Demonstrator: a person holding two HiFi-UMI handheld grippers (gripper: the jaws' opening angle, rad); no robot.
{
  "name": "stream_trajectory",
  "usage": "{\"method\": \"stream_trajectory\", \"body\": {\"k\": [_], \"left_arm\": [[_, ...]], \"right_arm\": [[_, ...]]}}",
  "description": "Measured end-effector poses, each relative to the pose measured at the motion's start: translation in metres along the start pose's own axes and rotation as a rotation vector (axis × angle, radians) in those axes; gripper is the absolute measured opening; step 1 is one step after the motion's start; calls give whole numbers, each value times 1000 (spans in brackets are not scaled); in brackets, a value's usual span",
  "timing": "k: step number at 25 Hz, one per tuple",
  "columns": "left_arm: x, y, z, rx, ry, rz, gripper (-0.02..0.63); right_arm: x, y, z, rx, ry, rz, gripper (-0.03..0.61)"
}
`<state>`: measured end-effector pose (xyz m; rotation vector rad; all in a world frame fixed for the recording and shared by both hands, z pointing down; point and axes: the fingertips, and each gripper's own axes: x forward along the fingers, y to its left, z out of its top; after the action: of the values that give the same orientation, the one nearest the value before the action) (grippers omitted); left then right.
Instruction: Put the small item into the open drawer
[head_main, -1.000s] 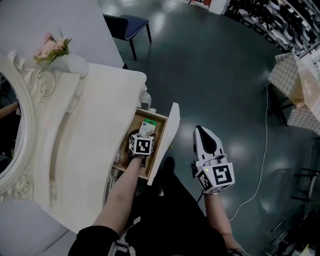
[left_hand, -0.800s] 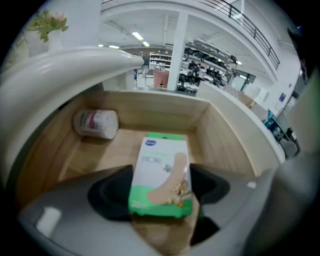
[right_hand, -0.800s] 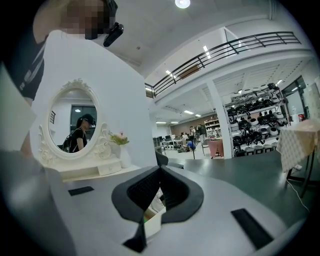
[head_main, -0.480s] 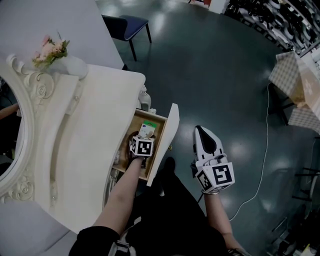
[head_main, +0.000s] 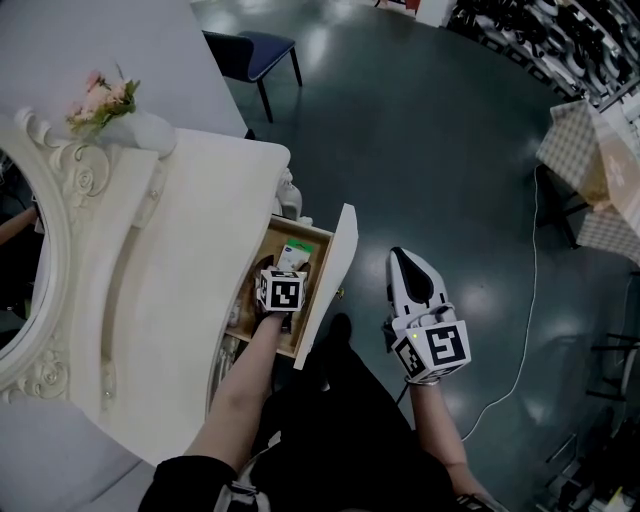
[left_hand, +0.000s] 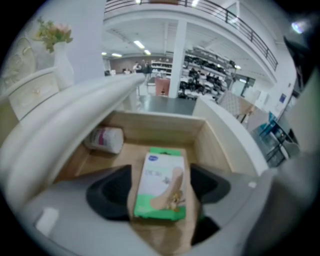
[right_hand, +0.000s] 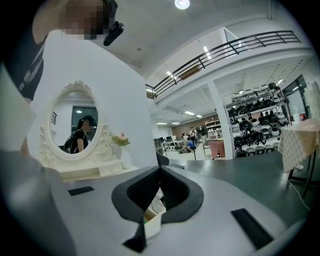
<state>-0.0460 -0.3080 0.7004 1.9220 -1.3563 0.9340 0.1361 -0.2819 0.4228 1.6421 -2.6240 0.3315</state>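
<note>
A: Quick, what's up w/ the L gripper (left_hand: 160, 194)?
B: It's over the open drawer (left_hand: 159, 129), pointing down into it. Its jaws have just been opening and now stand wide.
A: And the small box (left_hand: 161, 172)?
B: Lying flat on the drawer floor, btw the two jaws. The pads don't press on it.
A: So it's in?
B: Yep, it's inside. I think the drop is done, b/c nothing holds the box now.
A: Anything else in there?
B: A little bottle (left_hand: 106, 139) w/ a pink label, on its side at the back left. It's not touching the box.
A: The R gripper (head_main: 406, 272)?
B: Off to the side, past the drawer front, over the floor (head_main: 440, 150). Jaws together, nothing in them.
A: Farther out?
B: The white table (head_main: 190, 250), the mirror (head_main: 20, 270), flowers (head_main: 100, 97) at the far end, and a blue chair (head_main: 255, 48) way back.
A: What's left?
B: Prob. just lifting the L gripper straight up so it doesn't bump the box.
</note>
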Motion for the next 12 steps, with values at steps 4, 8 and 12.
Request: {"method": "stream_trajectory", "body": {"k": [4,8,12], "left_arm": [[-22,-6,24,29,-86,-7,344],[-50,-11,49,37,-186,-15,284],[-83,-11,76,29,-301,-15,235]], "right_arm": [[-2,4,2,1,-13,8,-3],[-1,11,5,1,-28,19,-3],[-2,20,9,-6,-42,30,-3]]}}
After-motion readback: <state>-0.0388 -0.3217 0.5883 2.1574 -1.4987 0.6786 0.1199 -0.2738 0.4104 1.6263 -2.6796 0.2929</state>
